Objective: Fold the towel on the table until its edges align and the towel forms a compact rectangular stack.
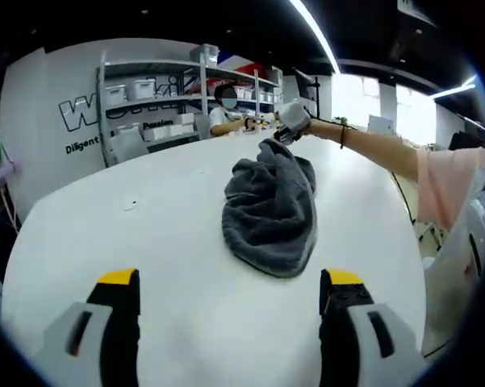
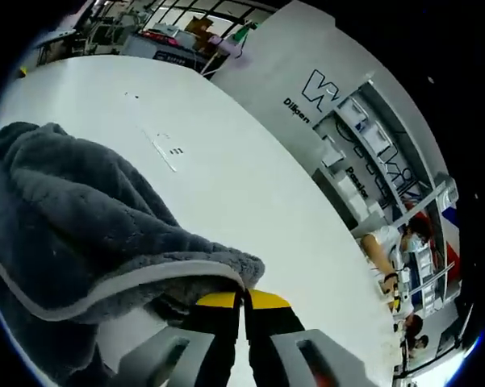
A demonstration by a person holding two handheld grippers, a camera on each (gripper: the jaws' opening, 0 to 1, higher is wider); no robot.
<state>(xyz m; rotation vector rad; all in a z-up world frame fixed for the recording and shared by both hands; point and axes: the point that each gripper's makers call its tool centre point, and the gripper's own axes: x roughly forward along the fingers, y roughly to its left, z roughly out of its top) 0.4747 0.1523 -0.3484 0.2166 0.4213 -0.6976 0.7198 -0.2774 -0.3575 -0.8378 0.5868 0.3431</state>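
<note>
Right gripper view: fingers (image 2: 242, 300) pinch towel (image 2: 73, 234); left fingers (image 1: 230, 292) apart, short of it.

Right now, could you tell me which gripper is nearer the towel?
Right. The right gripper is pinching the towel's edge; the left gripper sits open, short of it.

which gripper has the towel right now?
The right gripper: its jaws are shut on the grey towel's edge. The left gripper is open, short of the towel on the white table.
</note>
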